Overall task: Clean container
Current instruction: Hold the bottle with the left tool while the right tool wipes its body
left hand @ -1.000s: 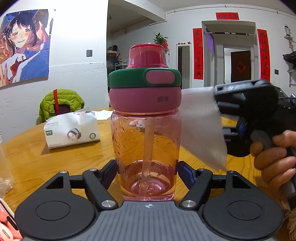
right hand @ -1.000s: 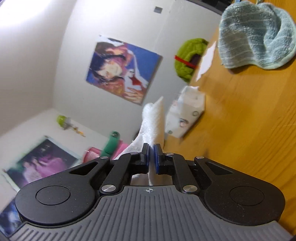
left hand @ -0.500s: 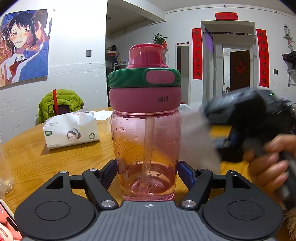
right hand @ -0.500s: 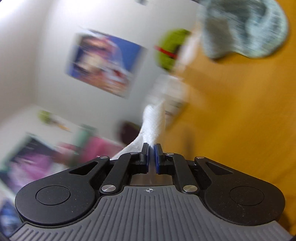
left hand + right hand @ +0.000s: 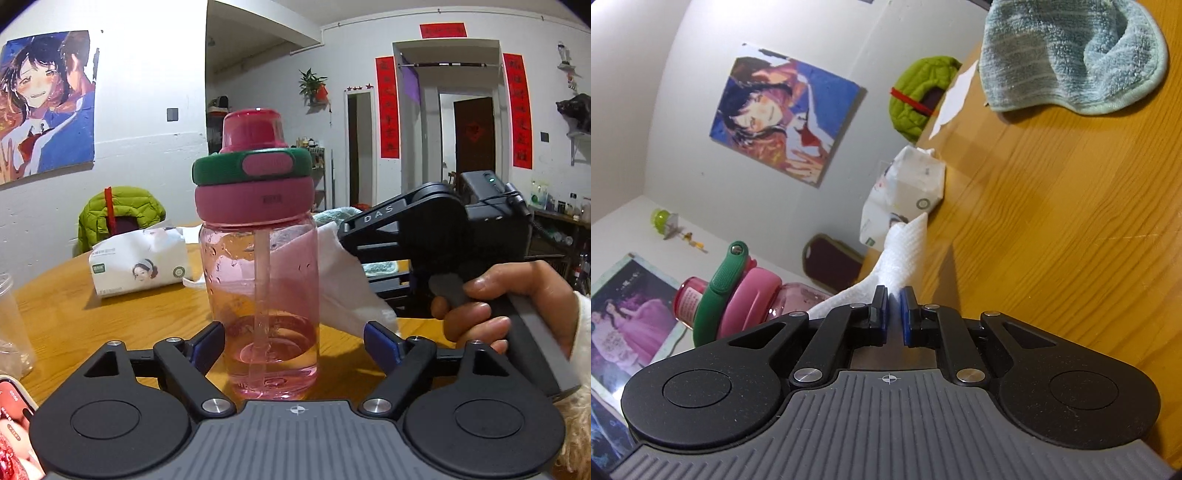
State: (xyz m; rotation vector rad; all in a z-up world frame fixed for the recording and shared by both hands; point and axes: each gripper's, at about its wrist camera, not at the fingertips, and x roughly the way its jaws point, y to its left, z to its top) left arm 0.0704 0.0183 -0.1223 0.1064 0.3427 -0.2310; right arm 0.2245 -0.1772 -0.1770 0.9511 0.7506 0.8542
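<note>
I have the round wooden desk in front of me, and on it the pink bottle stands upright with its green-banded lid screwed on, a little water pooled at the bottom around the straw. My left tool sits with its jaws spread wide on either side of the bottle's base — the pads look clear of the plastic, so it is open and only bracketing the bottle, not clamping it. My right tool is pinched shut on a white paper towel, and from the left view that paper towel is pressed against the bottle's right side and wraps round the back. I judge the wipe to be under way but not finished: droplets cling to the upper wall — whether inside or outside I cannot tell — and the front, left side and lid look untouched. The tissue pack and the blue-green cloth lie well apart, unused.
</note>
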